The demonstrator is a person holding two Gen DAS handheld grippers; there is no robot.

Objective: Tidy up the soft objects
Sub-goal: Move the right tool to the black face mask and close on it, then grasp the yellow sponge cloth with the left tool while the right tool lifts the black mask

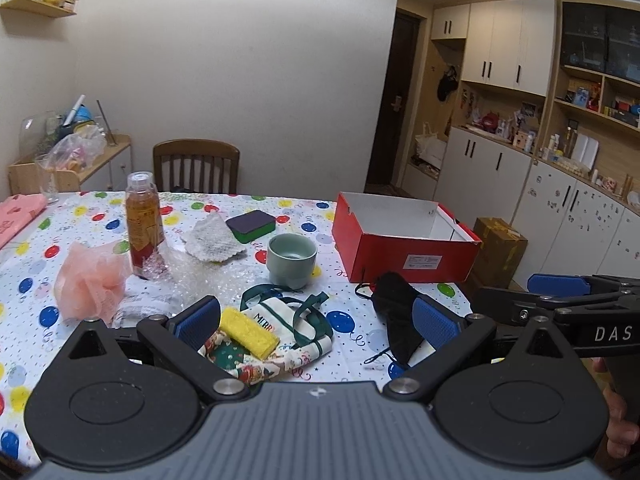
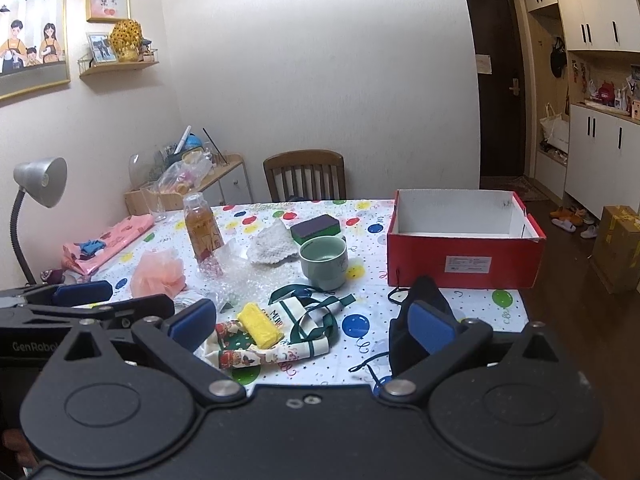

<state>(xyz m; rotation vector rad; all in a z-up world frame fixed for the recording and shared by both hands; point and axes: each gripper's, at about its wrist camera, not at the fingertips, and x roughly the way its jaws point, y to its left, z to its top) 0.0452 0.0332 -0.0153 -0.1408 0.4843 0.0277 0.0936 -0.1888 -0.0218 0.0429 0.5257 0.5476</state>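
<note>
My left claw (image 1: 316,318) is spread wide, blue pads (image 1: 198,316) far apart, holding nothing. My right claw (image 2: 312,322) is spread just as wide and grips nothing. They hang side by side, level, each showing at the edge of the other's view.

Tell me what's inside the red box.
The red box shows bare white inner walls and nothing poking above them. Its near wall hides the floor in both views, so something flat lying at the bottom cannot be ruled out.
</note>
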